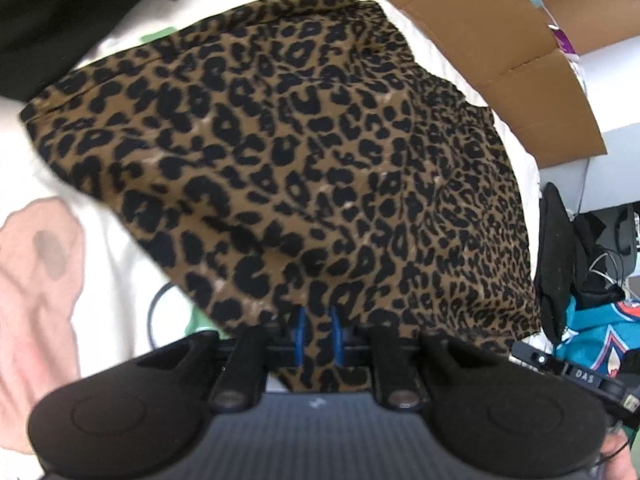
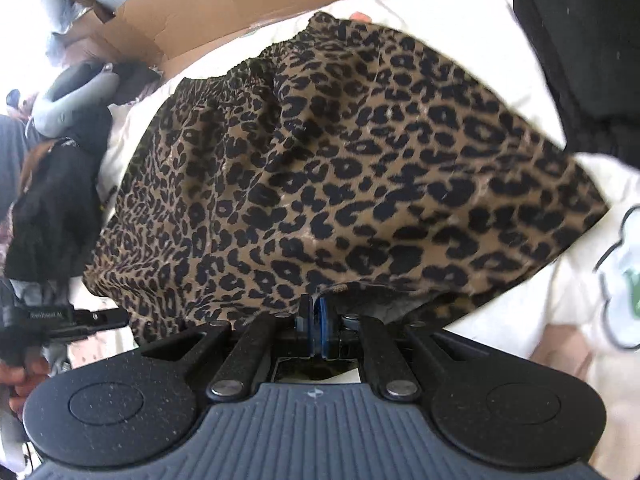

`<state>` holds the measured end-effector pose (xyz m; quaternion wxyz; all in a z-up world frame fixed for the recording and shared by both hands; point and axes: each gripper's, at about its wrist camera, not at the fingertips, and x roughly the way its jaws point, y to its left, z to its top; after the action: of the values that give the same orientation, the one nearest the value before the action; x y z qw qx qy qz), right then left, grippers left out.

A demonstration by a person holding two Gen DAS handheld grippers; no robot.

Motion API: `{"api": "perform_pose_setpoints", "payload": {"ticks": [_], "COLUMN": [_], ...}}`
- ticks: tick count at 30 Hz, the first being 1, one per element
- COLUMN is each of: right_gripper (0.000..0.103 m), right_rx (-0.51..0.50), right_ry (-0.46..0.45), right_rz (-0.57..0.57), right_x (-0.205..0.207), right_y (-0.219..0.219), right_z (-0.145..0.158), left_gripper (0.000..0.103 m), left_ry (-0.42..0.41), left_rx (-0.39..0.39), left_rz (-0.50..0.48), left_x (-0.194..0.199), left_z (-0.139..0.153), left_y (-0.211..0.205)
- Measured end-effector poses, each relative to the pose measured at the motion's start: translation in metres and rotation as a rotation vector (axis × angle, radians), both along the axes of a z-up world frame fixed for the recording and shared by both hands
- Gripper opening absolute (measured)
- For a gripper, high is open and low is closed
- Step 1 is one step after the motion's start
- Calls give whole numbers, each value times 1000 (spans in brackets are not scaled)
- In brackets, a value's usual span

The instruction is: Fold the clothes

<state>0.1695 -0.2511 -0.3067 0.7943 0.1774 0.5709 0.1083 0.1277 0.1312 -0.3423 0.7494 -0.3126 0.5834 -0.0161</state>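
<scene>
A white bed cover (image 1: 116, 264) printed with pink and green shapes forms the work surface, brightly lit. Flattened brown cardboard (image 1: 500, 40) lies beyond its far edge, near a pale wall (image 1: 616, 64). Dark garments (image 2: 52, 208), a grey neck pillow (image 2: 72, 96) and a teal jersey (image 1: 596, 332) clutter the bedside.

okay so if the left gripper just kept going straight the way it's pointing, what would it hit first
The leopard-print cloth. It already lies between the left gripper's blue fingers and fills the view ahead, so going on would push straight into it. The white bedding probably lies beneath, though depth is hard to judge.
</scene>
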Motion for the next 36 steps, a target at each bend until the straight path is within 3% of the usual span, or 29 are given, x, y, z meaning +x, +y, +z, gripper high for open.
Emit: {"api": "perform_pose_setpoints", "payload": {"ticks": [4,9,13,17,22,25,27,31,36], "right_gripper": [2,5,5,6,9,10,10,19,19], "right_rx": [-71,74,72,0,-76,-101,-103,-92,-84], "right_ry": [32,-4,31,69,80,86,90,67,36], "right_rz": [-12,-77,1,87,139,151,140,120,102], "right_x": [4,4,5,-2,-12,-14,-15,-18,-15], "right_y": [-11,-20,7,30,38,39,37,32,26], "right_z": [4,-4,-32,-59,-65,-64,-63,-55,-43], "left_gripper": [17,17,17,28,22,24,31,37,38], "left_ry": [-10,-19,-26,-23,-25,-17,-14,-78,-135], "left_rx": [-5,-25,-27,-13,28,34,42,102,156], "left_rz": [-20,-55,-89,-131,-186,-185,-189,-231,-187], "left_x": [5,15,21,24,21,15,11,9,13], "left_z": [-4,-11,-13,-24,-33,-28,-23,0,17], "left_y": [-8,-21,-31,-39,-39,-34,-31,-21,0]}}
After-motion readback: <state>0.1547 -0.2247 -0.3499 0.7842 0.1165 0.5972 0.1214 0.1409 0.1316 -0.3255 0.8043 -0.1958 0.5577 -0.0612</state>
